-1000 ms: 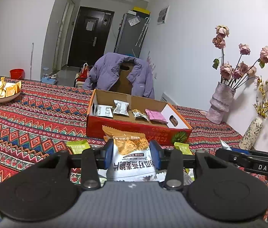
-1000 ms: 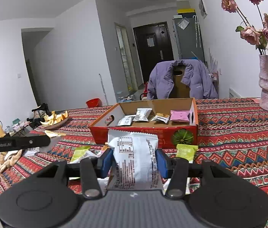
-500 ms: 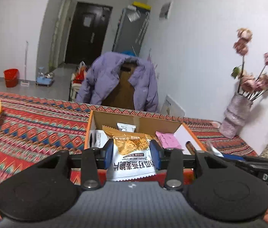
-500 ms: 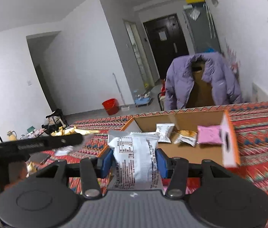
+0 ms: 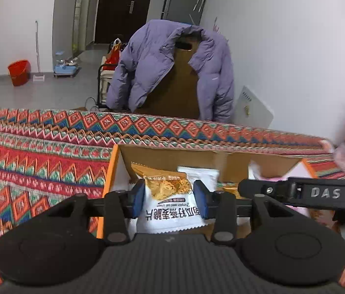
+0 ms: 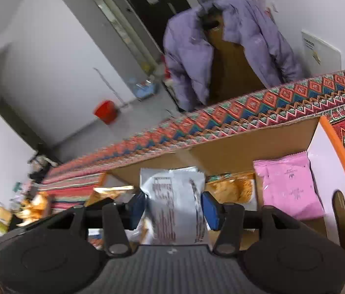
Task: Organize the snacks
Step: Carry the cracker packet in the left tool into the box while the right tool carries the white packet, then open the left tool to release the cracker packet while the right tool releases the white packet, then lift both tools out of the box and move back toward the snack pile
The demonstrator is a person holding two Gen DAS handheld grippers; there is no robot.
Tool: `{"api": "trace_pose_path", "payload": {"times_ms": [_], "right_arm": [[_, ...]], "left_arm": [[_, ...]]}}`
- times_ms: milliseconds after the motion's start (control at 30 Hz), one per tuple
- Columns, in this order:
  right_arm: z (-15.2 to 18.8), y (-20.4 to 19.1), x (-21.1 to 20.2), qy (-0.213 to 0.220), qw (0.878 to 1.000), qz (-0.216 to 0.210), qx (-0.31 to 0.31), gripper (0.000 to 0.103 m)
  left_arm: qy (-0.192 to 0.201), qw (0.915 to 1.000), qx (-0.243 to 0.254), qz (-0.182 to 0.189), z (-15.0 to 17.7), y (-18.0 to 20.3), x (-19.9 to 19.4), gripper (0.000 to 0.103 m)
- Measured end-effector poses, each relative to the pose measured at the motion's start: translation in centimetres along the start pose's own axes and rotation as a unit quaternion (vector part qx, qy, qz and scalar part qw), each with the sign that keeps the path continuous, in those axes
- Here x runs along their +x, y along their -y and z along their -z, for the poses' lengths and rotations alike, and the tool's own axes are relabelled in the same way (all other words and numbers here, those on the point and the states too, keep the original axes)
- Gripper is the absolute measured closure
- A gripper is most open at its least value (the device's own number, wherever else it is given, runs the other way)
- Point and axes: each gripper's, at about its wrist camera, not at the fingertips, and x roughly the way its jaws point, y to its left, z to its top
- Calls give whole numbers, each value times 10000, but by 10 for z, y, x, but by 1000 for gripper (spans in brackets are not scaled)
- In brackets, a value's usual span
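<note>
Both grippers are over the cardboard box (image 5: 172,156), the landmark here, each carrying a packet; the left gripper (image 5: 169,197) has the orange-topped snack packet (image 5: 170,203) between its blue pads, above the box's left end, and the right gripper (image 6: 176,204) has the grey-white packet (image 6: 176,201) above the middle of the box. Both pairs of jaws have just been opening a little; the packets sit between the pads, and contact looks slack, so I judge the release as starting; whether the pads yet clear the wrappers I cannot tell.

To do it well, lower each packet near the box floor before letting go fully, so it lies flat rather than tumbling; aim the grey-white one at the bare cardboard left of the pink packet (image 6: 290,186), which lies at the box's right end; keep the two tools apart, since the right one crosses close beside the left in the left wrist view.
</note>
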Motion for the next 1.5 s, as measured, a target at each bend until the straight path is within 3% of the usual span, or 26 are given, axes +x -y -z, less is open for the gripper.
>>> {"api": "trace_pose_path", "payload": {"times_ms": [167, 367, 500, 633, 767, 967, 1100, 1233, 1500], "right_arm": [[-4, 9, 14, 33, 9999, 123, 73, 44], [-1, 5, -10, 33, 9987, 293, -420, 38], [1, 3, -39, 65, 9964, 436, -731, 31], [17, -8, -77, 155, 9855, 748, -1517, 29], [35, -14, -121, 320, 9777, 881, -1878, 23], [73, -22, -186, 691, 9671, 958, -2252, 22], [113, -27, -229, 999, 9543, 1019, -2626, 16], [155, -25, -268, 1227, 9493, 943, -2735, 16], [248, -21, -323, 1576, 9420, 763, -2863, 14]], "left_arm": [[26, 9997, 231, -84, -5, -2, 11, 49], [98, 9992, 375, -75, -5, -2, -5, 44], [199, 9983, 552, -33, -5, 2, -30, 38], [325, 9971, 682, 44, 3, 2, -68, 34], [487, 9956, 794, 84, 19, 3, -109, 30], [783, 9921, 961, 168, 62, 10, -177, 22], [1001, 9890, 1020, 383, 102, 17, -222, 16], [1330, 9849, 964, 538, 145, 24, -266, 13], [1733, 9831, 555, 218, 231, 22, -328, 8]]}}
